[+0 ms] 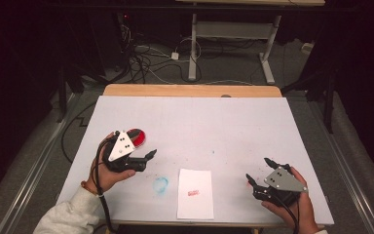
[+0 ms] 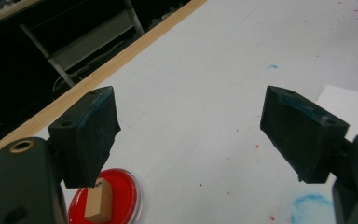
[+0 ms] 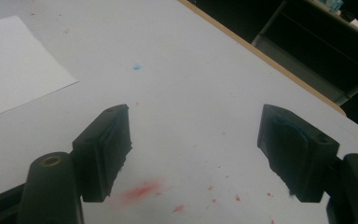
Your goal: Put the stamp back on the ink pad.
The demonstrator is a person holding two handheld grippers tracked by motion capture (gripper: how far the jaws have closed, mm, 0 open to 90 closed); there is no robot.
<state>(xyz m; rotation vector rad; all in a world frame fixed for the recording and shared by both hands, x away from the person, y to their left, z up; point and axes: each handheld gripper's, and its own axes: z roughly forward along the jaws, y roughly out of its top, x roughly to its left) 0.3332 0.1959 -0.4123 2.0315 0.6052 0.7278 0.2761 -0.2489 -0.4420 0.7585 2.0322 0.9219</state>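
stamp: we see a small wooden block stamp (image 2: 99, 203) standing in the red dish, tilted a bit, partly behind the left jaw in the left gripper view.
red dish: we log a round red ink dish (image 1: 137, 137) on the surface, far left, just beside the left tongs; in the left gripper view the dish (image 2: 121, 184) sits low in frame under the left jaw.
left tongs: we see the left tongs (image 1: 148, 157) spread wide, nothing between the jaws, hovering near the dish and apart from the stamp; in their own view the left tongs (image 2: 189, 140) have bare surface between the jaws.
paper: we note a white sheet (image 1: 195, 193) at the near edge of the surface, between the two tongs, with a small red print (image 1: 194, 193) on it.
blue smear: we see a round blue mark (image 1: 160, 184) on the surface just left of the paper.
right tongs: we see the right tongs (image 1: 260, 171) spread, holding nothing, well apart from the dish, right of the paper; in their own view the right tongs (image 3: 193, 154) hang over red smudges (image 3: 142, 191).
surface: we log a white surface (image 1: 224, 126) with a wooden strip at the far edge.
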